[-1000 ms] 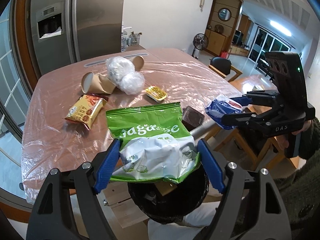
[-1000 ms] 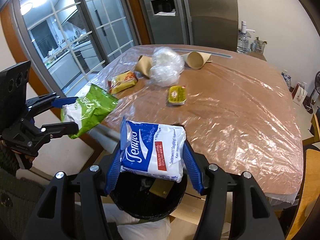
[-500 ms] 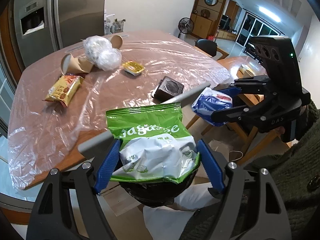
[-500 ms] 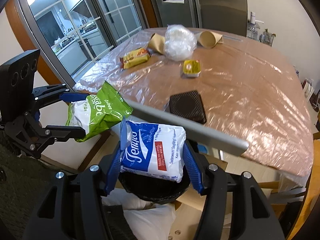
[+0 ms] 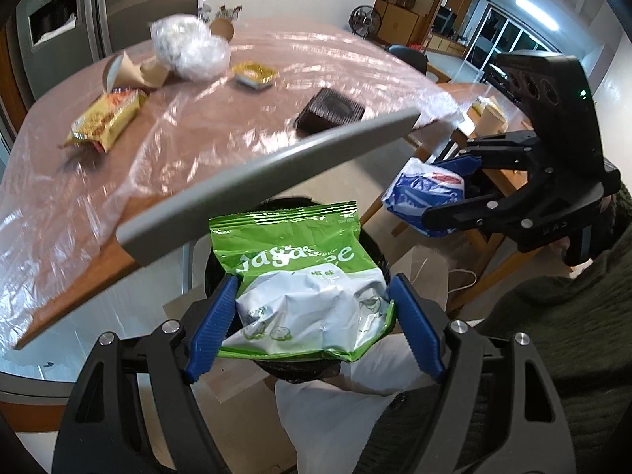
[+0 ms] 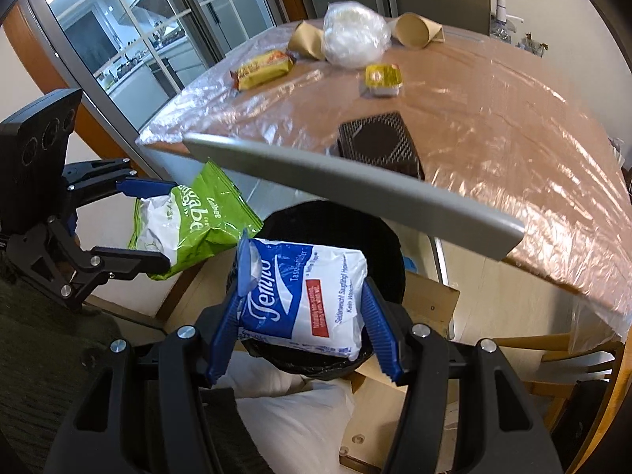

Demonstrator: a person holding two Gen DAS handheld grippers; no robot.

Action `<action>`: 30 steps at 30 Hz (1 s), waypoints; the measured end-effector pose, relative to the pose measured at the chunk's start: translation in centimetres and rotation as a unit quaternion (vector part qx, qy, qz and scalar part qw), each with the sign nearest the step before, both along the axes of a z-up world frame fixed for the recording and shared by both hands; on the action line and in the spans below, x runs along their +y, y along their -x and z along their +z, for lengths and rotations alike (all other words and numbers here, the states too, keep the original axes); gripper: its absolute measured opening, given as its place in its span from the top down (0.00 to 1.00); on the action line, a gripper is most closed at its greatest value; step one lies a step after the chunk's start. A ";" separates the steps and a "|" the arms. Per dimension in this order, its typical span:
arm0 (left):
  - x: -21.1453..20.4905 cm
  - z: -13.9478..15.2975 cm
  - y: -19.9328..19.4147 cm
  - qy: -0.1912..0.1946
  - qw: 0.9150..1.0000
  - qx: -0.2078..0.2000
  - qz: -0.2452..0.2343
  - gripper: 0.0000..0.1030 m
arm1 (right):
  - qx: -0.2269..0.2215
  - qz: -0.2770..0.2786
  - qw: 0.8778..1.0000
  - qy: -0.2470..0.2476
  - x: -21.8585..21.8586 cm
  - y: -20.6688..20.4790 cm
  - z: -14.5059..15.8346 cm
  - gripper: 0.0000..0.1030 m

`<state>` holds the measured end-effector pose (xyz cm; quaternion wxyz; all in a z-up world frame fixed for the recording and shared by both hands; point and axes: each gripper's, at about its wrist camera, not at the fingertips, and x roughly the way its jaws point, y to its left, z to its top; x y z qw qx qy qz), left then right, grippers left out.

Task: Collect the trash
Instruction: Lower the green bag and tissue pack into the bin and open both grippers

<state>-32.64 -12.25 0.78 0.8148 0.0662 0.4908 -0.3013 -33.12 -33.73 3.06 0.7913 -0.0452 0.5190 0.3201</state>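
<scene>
Left gripper (image 5: 312, 312) fingers clamp the green snack bag (image 5: 300, 280); right gripper (image 6: 302, 324) fingers clamp the tissue pack (image 6: 304, 296). Both hang over the black bin (image 6: 379, 237), apparently beside the surface (image 6: 493, 118).

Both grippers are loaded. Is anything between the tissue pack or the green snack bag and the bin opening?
Nothing visible blocks either. The tissue pack in the right gripper hangs directly over the black bin. The green snack bag in the left gripper does too. The table's grey edge bar lies beyond, not beneath.
</scene>
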 end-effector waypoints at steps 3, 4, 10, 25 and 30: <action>0.1 -1.1 -0.3 -0.006 1.000 0.013 -0.001 0.24 | 0.009 0.004 1.000 0.006 0.1 -0.1 -0.8 0.45; 0.2 -1.4 -0.4 -0.008 1.000 0.015 -0.001 0.24 | 0.012 0.005 1.000 0.007 0.1 -0.1 -1.2 0.45; 0.2 -3.3 -0.8 -0.014 1.000 0.027 0.001 0.24 | 0.021 0.011 1.000 0.017 0.6 -0.4 -2.8 0.44; -0.6 -6.6 -2.2 -0.037 0.999 0.031 -0.002 0.24 | 0.023 -0.004 0.999 0.039 1.4 -1.6 -6.4 0.44; -1.0 -7.3 -2.6 -0.045 0.999 0.031 -0.002 0.24 | 0.022 -0.013 0.999 0.043 1.6 -2.1 -7.4 0.44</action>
